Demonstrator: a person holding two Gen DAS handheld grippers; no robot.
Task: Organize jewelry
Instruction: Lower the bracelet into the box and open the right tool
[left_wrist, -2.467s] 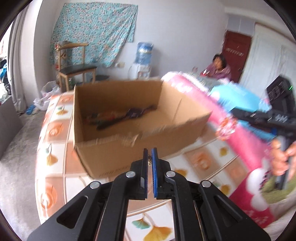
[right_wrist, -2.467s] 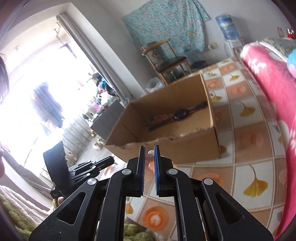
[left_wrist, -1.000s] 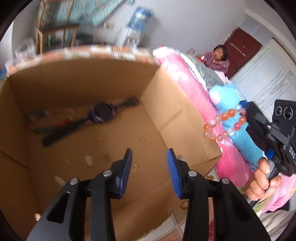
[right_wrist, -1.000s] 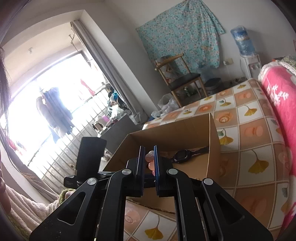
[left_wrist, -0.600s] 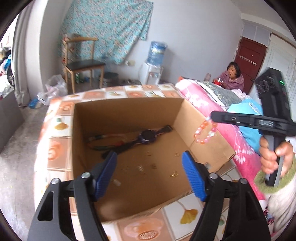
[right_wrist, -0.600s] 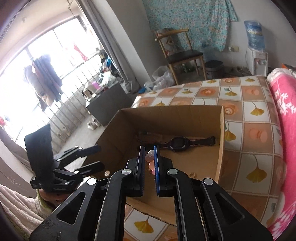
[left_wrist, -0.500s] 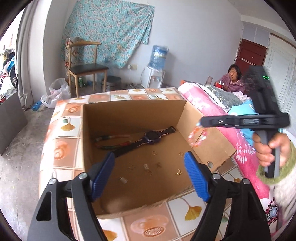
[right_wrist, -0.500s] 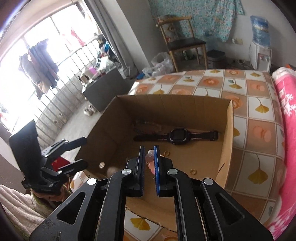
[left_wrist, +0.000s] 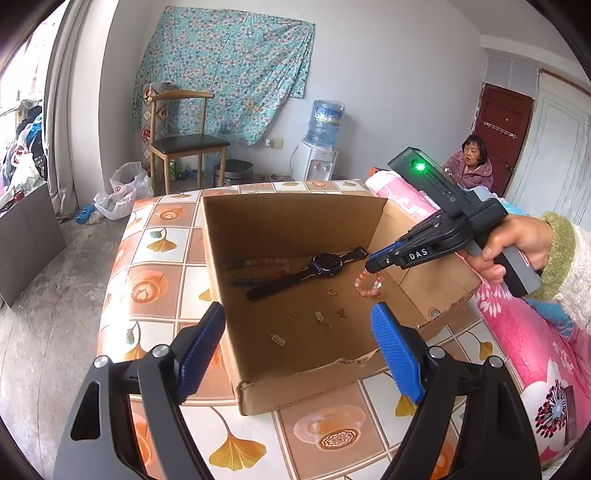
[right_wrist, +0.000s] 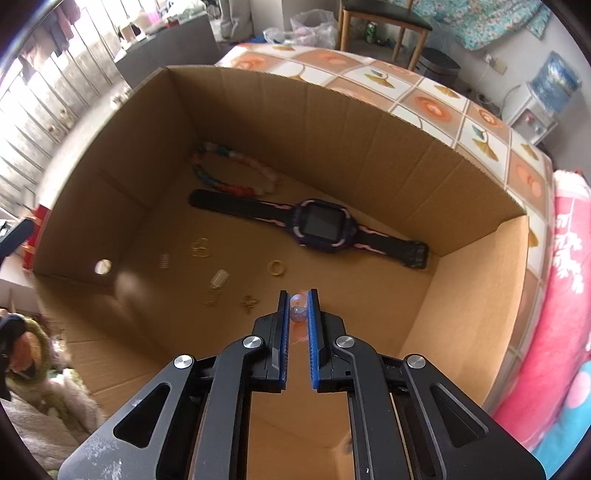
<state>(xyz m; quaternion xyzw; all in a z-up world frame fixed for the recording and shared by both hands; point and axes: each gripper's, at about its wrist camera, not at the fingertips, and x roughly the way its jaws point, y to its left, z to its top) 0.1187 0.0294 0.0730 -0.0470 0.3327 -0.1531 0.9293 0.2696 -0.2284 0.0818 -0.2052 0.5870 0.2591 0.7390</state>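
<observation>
The right gripper, pinching a pink bracelet, hangs straight above bare box floor beside the watch (left gripper spread, empty).

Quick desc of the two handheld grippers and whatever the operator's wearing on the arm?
Both are black linkage frames with silver pivot pins and ribbed blue pads. The right gripper carries white "DAS" lettering, a grey handle, and a black top module with a lit green LED. The left gripper shows no lettering in view. No cables visible. Sleeve: fluffy off-white with green cuff.
</observation>
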